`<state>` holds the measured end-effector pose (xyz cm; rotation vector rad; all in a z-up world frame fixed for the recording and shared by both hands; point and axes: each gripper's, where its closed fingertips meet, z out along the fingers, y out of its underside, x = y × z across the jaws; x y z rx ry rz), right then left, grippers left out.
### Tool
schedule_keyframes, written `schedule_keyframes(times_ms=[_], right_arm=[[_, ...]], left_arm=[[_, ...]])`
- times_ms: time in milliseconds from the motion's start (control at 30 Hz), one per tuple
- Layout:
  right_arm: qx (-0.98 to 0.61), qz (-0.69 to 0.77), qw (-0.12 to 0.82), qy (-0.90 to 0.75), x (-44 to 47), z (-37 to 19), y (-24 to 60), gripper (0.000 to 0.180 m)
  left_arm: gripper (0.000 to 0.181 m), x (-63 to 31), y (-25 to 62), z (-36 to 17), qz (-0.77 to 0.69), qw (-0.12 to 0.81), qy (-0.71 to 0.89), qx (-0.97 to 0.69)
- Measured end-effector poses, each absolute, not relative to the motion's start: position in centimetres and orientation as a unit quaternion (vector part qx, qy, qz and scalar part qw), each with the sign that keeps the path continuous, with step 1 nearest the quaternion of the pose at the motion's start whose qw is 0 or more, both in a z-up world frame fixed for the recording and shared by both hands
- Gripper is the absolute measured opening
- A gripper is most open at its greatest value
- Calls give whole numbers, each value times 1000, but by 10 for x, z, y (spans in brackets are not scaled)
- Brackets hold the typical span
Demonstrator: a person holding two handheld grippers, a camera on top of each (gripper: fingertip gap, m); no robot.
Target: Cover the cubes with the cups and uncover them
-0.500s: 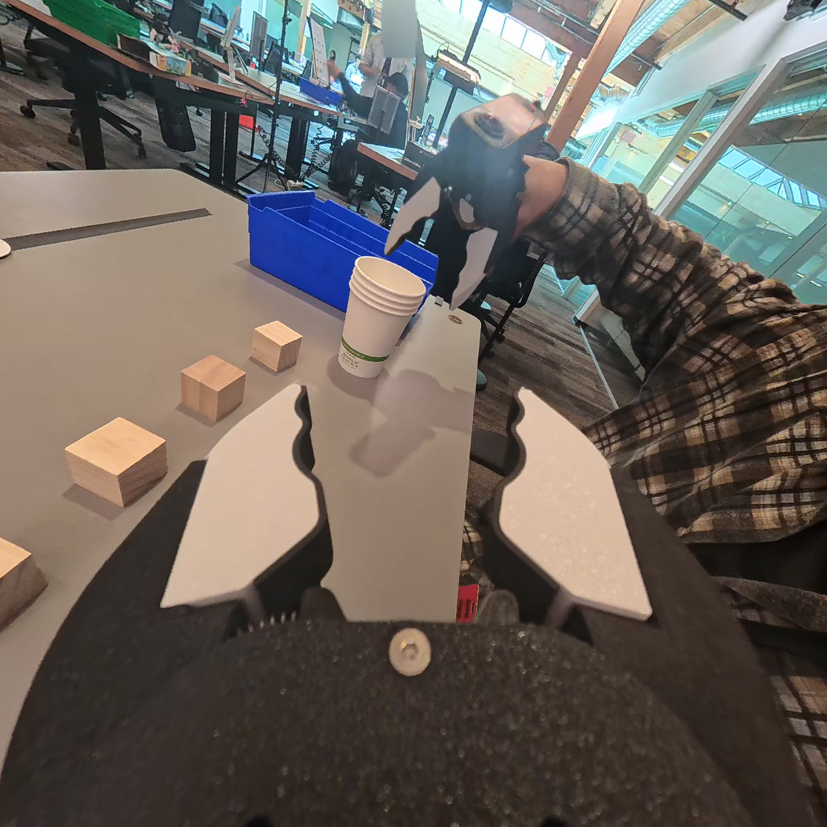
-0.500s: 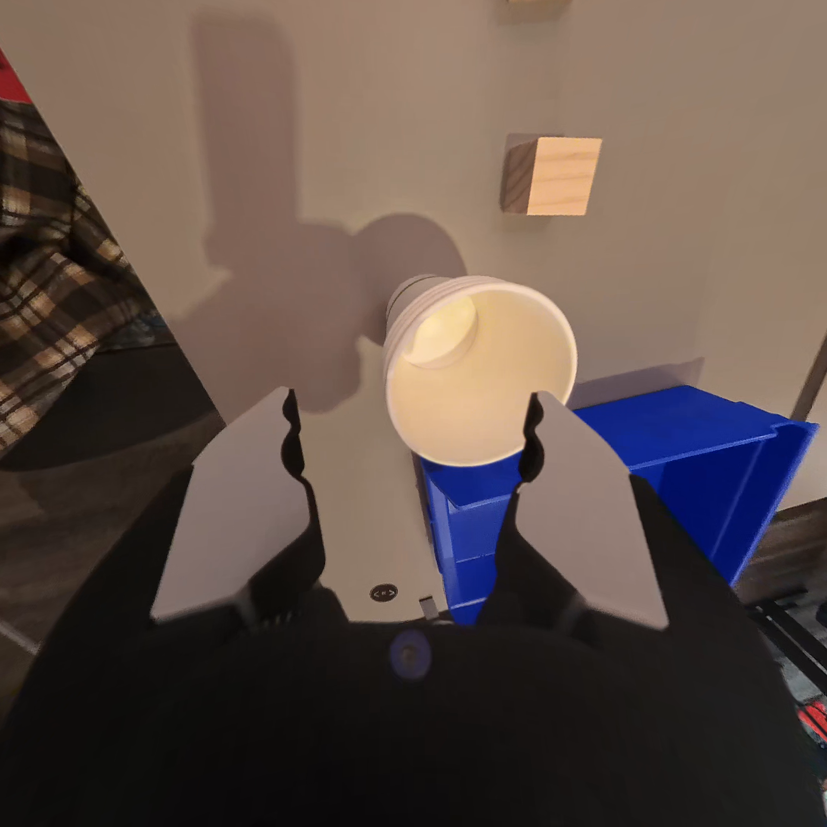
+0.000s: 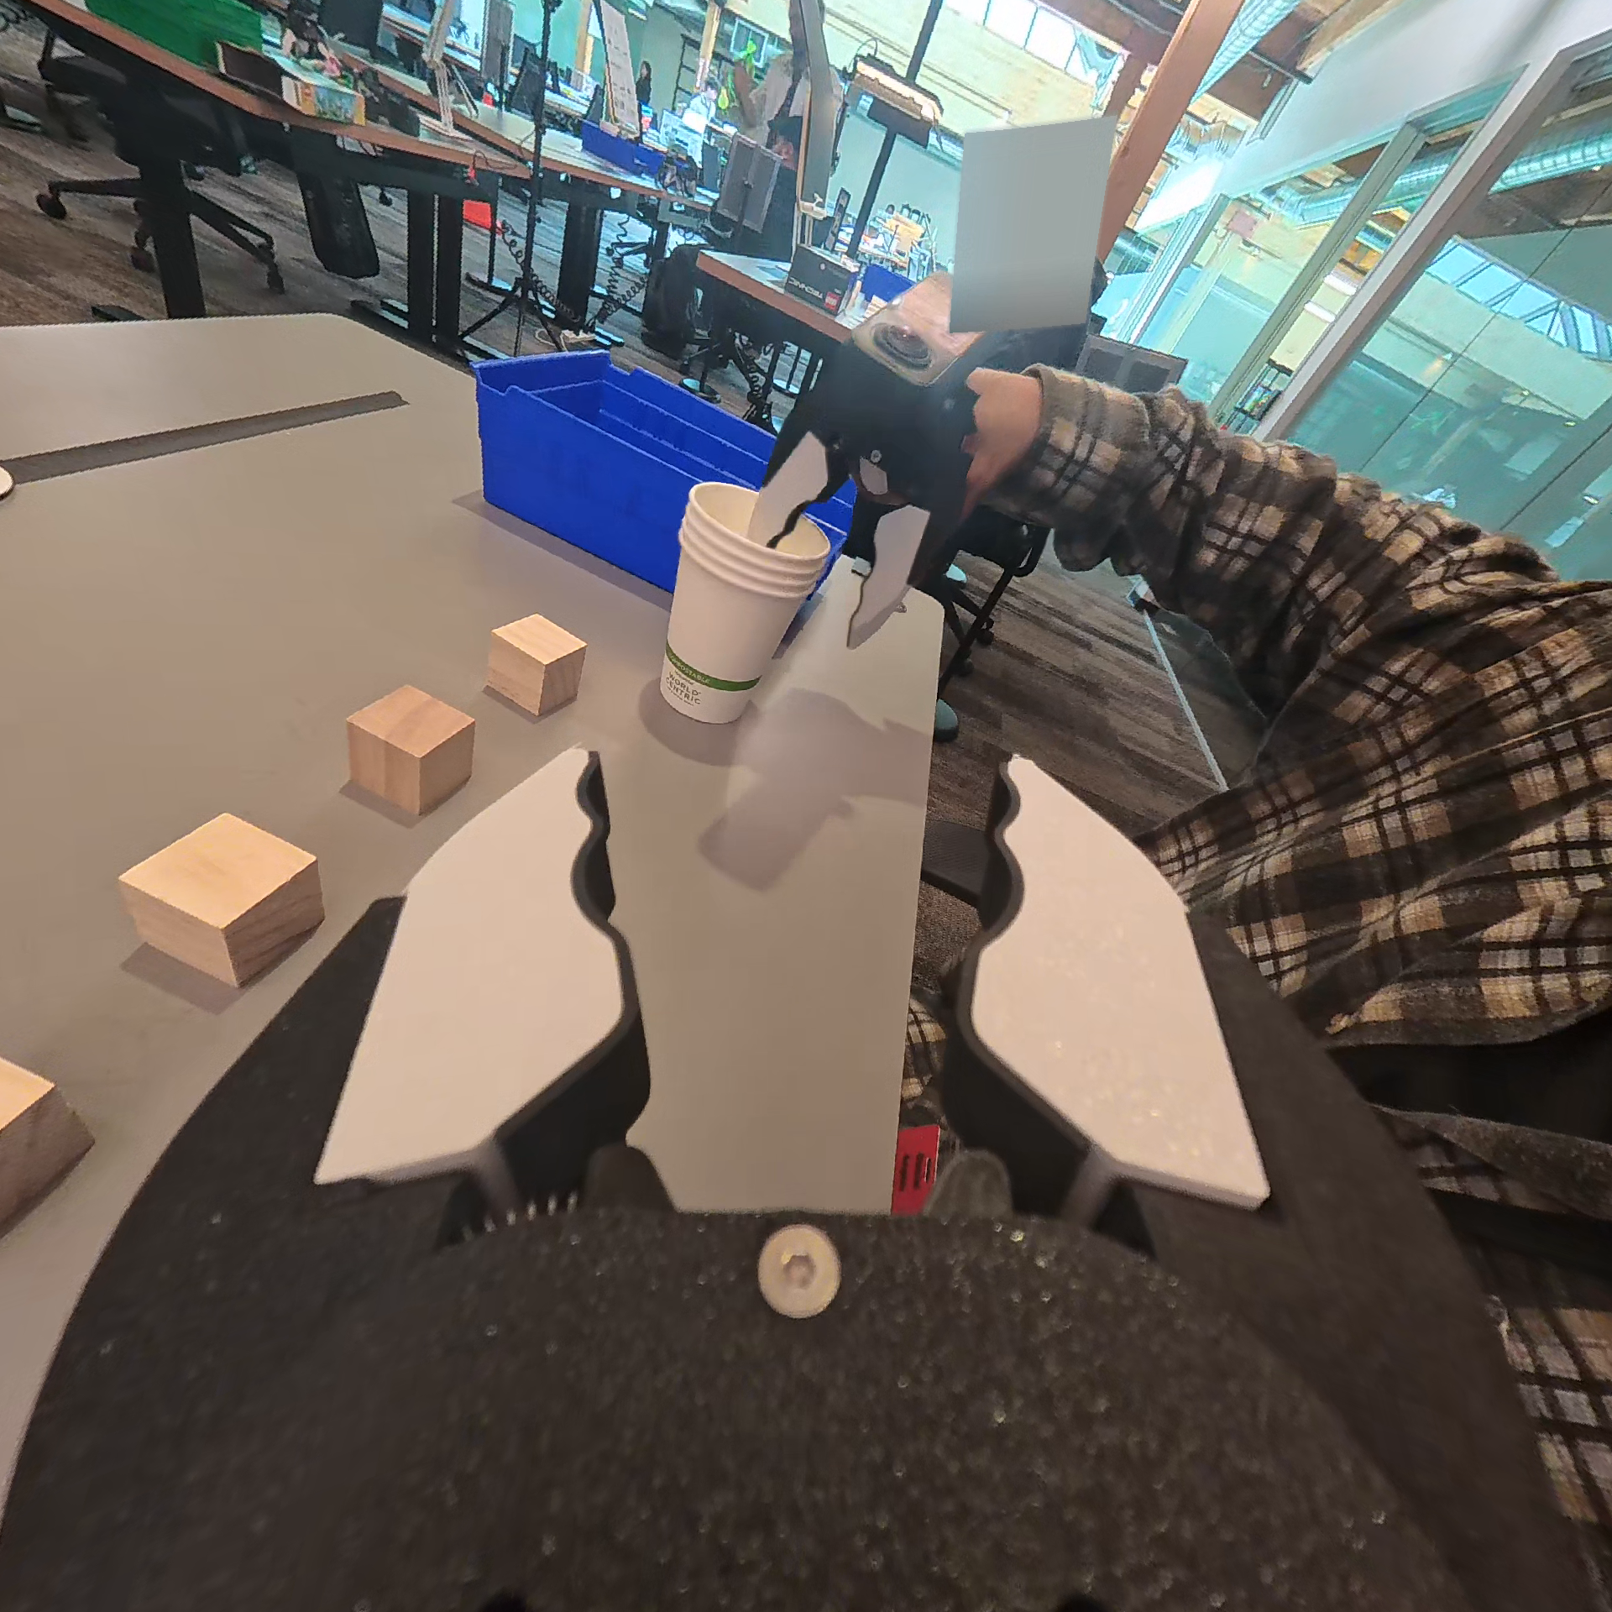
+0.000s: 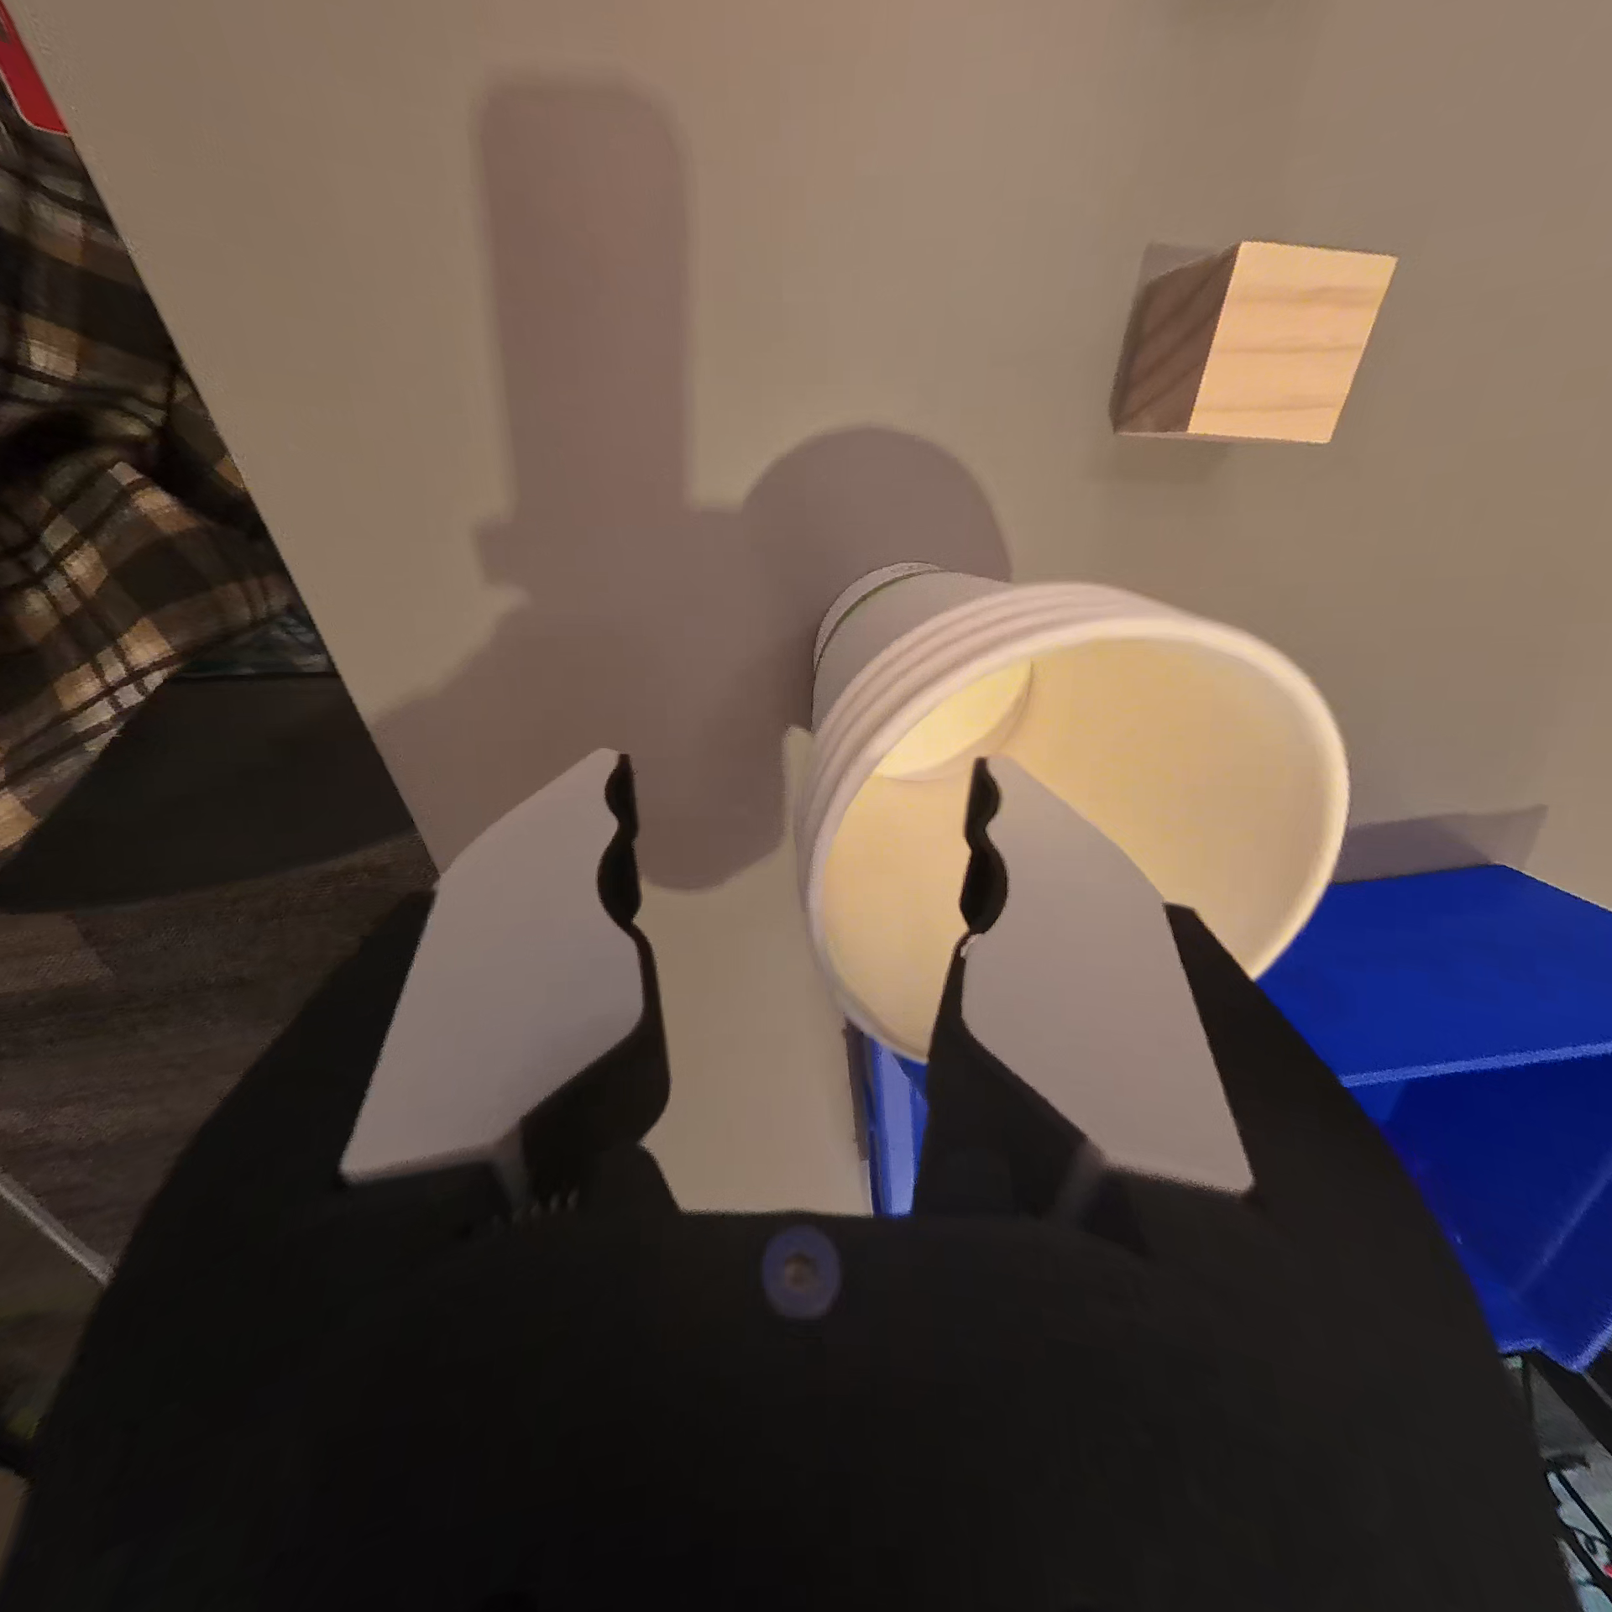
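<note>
A stack of white paper cups (image 3: pixel 737 602) stands upright on a grey table (image 3: pixel 218 558), mouth up and long axis vertical, green band near its base, close to the table's right edge and just in front of a blue bin (image 3: pixel 611 445). The right gripper (image 3: pixel 837 558) comes down from above with its jaws spread, gripping nothing: one finger (image 3: pixel 785 497) dips inside the mouth of the top cup while the other (image 3: pixel 890 576) hangs outside the rim on the right, so the cup wall lies between them. From the right wrist view the cups' open mouth (image 4: pixel 1073 811) faces the camera, with the right gripper (image 4: pixel 798 837) straddling the near rim. Four wooden cubes sit in a row running from far to near, left of the stack: the farthest cube (image 3: pixel 536 663) just beside the cups, then a second (image 3: pixel 410 748), a third (image 3: pixel 222 897), and a fourth (image 3: pixel 30 1134) cut off at the left edge. The left gripper (image 3: pixel 798 872) hovers low over the near table edge, jaws wide apart and empty, well short of the cups. A plaid sleeve (image 3: pixel 1308 611) reaches in from the right.
</note>
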<state>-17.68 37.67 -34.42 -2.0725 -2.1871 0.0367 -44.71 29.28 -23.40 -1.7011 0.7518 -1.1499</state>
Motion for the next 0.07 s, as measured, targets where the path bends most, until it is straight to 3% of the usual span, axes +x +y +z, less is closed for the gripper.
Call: schedule_keyframes(times_ms=[67], right_arm=[[-688,28,50,-724,-178,-347,375,61]], left_arm=[[82,-447,293,-234,-466,460,306,-692]])
